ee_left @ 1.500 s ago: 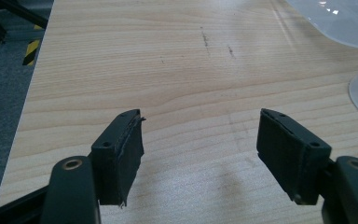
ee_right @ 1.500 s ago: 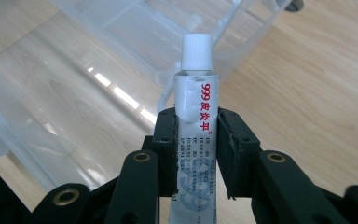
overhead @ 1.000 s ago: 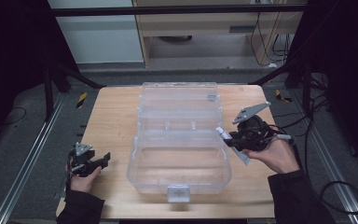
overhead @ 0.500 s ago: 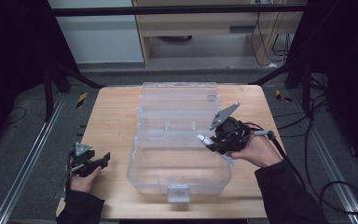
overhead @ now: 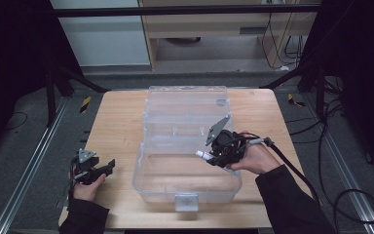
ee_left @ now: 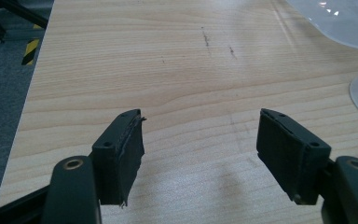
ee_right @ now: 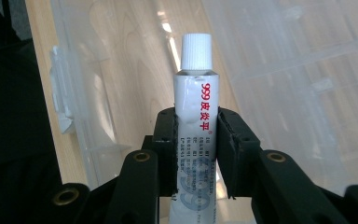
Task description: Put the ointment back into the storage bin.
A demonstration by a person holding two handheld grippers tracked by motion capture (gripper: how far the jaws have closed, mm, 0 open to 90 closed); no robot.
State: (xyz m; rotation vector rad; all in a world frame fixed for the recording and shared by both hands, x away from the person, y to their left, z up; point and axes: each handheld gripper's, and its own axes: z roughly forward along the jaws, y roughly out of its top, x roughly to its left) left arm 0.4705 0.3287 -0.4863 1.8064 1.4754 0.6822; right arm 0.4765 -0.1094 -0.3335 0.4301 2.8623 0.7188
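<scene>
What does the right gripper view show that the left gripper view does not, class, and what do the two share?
Right gripper view: the right hand-held gripper shut on a white tube with a ribbed white cap and red print, held over the clear plastic box. Left gripper view: the left hand-held gripper with its jaws wide apart and nothing between them, above bare tabletop with a few dark marks. Both: the wooden table and some clear plastic, at the top right edge of the left gripper view.

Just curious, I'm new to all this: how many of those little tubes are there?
1. A white ointment tube with red print and a white cap is clamped in the right gripper, over the clear plastic box. The box looks empty, though glare could hide something.
</scene>
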